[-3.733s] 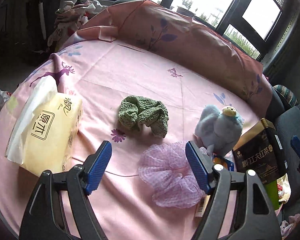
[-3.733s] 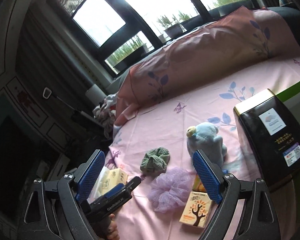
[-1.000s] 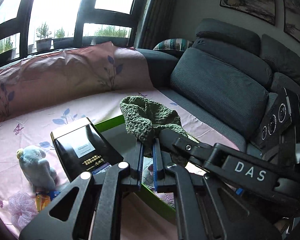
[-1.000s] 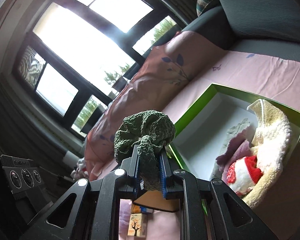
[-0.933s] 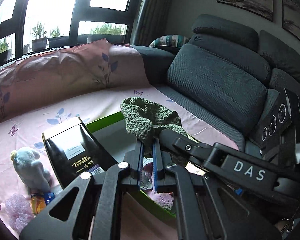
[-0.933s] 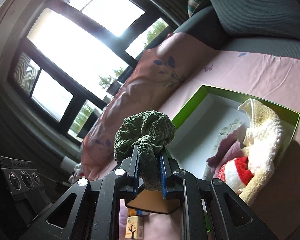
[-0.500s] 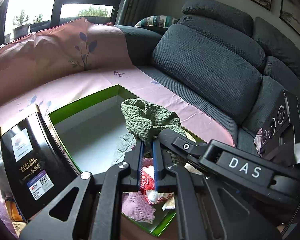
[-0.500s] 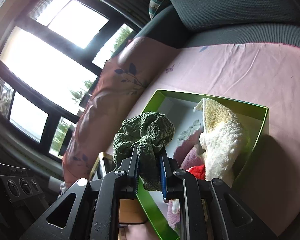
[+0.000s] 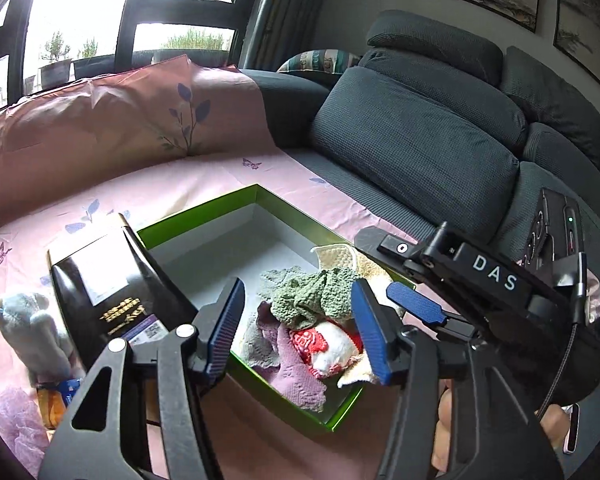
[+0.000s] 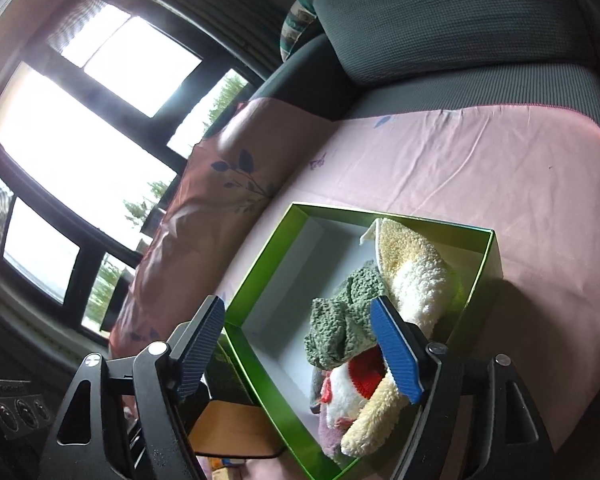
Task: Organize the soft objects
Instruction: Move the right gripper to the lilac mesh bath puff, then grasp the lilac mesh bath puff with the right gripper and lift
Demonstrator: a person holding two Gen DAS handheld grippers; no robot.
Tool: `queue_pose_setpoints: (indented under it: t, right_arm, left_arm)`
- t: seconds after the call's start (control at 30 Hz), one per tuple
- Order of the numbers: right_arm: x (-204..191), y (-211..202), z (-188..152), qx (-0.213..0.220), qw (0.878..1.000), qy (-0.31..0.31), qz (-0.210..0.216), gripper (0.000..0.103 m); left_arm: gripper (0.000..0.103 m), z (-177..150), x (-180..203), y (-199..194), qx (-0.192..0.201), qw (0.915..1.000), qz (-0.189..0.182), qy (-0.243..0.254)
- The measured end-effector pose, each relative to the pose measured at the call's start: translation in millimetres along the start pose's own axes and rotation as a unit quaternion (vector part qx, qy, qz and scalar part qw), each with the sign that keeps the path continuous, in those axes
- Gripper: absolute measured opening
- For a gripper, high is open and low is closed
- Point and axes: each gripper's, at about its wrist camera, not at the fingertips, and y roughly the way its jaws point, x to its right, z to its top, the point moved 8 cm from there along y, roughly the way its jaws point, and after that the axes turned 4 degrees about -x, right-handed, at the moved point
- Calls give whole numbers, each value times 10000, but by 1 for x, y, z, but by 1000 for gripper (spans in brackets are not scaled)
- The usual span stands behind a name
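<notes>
Both grippers just opened w/ nothing pinched. Left gripper has blue pads spread wide; the green knit scrunchie lies loose beyond them, inside the green box, on top of the pile, apart from both pads. Right gripper likewise has its jaws apart; in its view the scrunchie sits free in the box, just beside the right-hand pad, contact unclear.

Box sits on the pink sheet, open, white inside. Pile fills its near end: cream fleecy cloth, a red-and-white item, mauve cloth, grey cloth. Far end of box is bare.

Writing: "DAS" in white on the right gripper's black body, seen in left wrist view. Black tin w/ gold rim touches the box's left edge; white label + gold characters on it, too small to read, plus a small code sticker. Left of the tin: blue plush toy, then lilac mesh scrunchie at the sheet's near-left edge. Dark grey sofa cushions behind.
</notes>
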Motion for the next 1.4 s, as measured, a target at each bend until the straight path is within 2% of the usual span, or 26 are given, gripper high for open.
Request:
queue_pose_setpoints:
  t: [0.1, 0.23, 0.33, 0.43, 0.5, 0.57, 0.67, 0.73, 0.83, 1.0, 1.03, 1.17, 1.4]
  right_arm:
    - [-20, -12, -3, 94, 9994, -222, 248, 83]
    - [-56, -25, -12, 145, 9971, -681, 301, 88]
    - [-90, -29, -27, 54, 9919, -1091, 649, 91]
    - [-124, -24, -50, -316, 9834, -1406, 1103, 91]
    - [-147, -18, -70, -651, 9747, -1666, 1340, 91]
    - [-171, -12, -94, -1004, 9622, -1953, 1608, 91]
    - [-205, -1, -137, -1760, 9318, -2264, 2225, 91]
    - [-221, 10, -164, -2151, 9154, -2464, 2346, 91]
    - [-231, 36, -199, -2488, 9051, -2793, 2020, 91]
    - [-226, 92, -249, -3236, 8828, -3028, 1557, 91]
    - [-222, 102, -256, -3354, 8814, -3004, 1428, 90]
    - [-212, 129, -278, -3558, 8738, -3159, 1006, 79]
    - [-210, 154, -307, -3831, 8518, -3504, 703, 71]
  left_arm:
    - [66, -2, -23, -35, 208, 9992, 96, -330]
    - [74, -11, -73, -90, 514, 9918, 551, -1030]
    - [78, -25, -111, -133, 790, 9807, 1149, -1373]
    - [79, -46, -151, -169, 963, 9629, 1822, -1741]
    - [79, -67, -176, -185, 999, 9510, 2021, -2114]
    - [80, -91, -198, -193, 971, 9424, 2034, -2474]
    - [80, -126, -225, -189, 807, 9291, 2085, -2948]
    - [79, -147, -236, -181, 670, 9237, 2210, -3058]
    - [78, -169, -247, -164, 383, 9193, 2264, -3198]
    - [76, -187, -258, -147, 207, 9180, 1965, -3439]
    - [74, -189, -259, -144, 183, 9172, 1901, -3496]
    - [66, -196, -267, -137, 105, 9104, 1714, -3764]
    - [56, -211, -281, -127, -79, 8930, 1874, -4091]
